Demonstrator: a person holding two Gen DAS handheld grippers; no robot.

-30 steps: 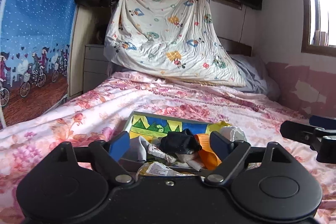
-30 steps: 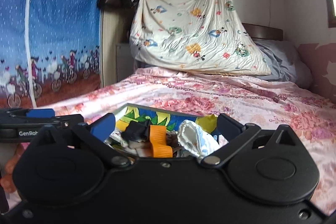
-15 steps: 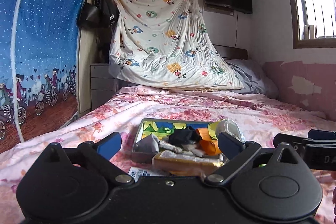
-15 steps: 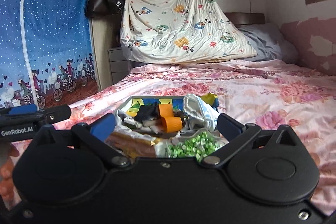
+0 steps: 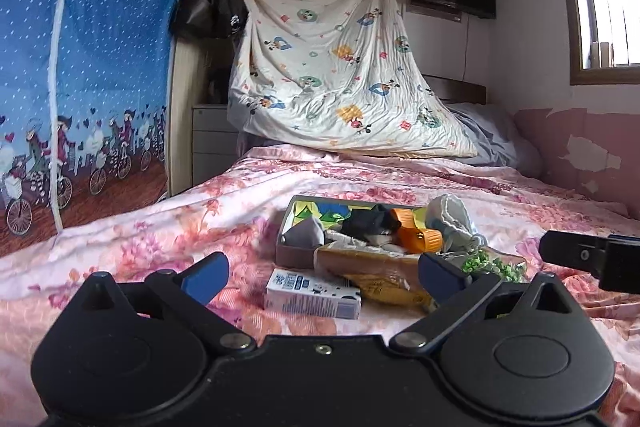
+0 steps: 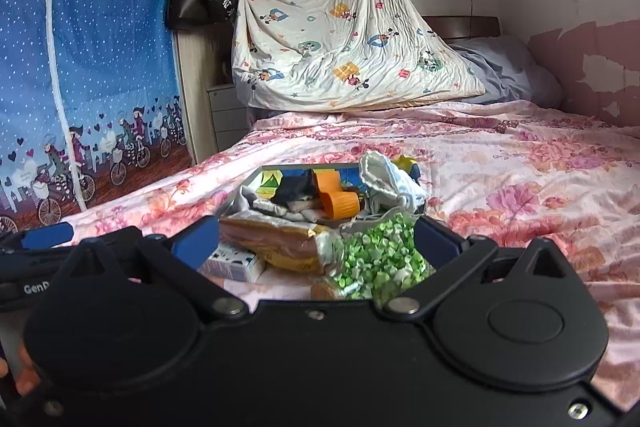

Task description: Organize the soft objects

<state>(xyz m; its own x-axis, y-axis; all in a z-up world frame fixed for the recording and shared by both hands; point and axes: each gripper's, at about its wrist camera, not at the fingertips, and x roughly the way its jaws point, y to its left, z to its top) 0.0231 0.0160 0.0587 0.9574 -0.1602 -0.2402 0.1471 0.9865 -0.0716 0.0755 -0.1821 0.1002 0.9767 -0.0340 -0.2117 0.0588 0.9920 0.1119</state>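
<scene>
A shallow box (image 5: 294,255) with a colourful lining sits on the flowered bedspread. It holds a grey sock (image 5: 306,233), a black sock (image 5: 370,223), an orange plastic piece (image 5: 416,237) and a white cloth (image 5: 450,215). In front of it lie a tan snack packet (image 5: 360,263), a small white-and-blue carton (image 5: 312,293) and a bag of green bits (image 6: 380,255). My left gripper (image 5: 322,275) hovers short of the carton; its jaws are opening and nothing is gripped. My right gripper (image 6: 316,239) is open, with the packet and green bag lying beyond its fingers.
The pink flowered bed (image 6: 520,163) stretches to the right and back. A cartoon-print sheet (image 5: 336,67) hangs at its head, above a grey pillow (image 6: 508,67). A blue fabric wardrobe (image 5: 80,67) stands at the left, with dark bags (image 5: 204,7) hung beside it.
Both grippers have drawn back from the box, so the packet, carton and green bag now show in front of it. The left jaws have spread wider.
</scene>
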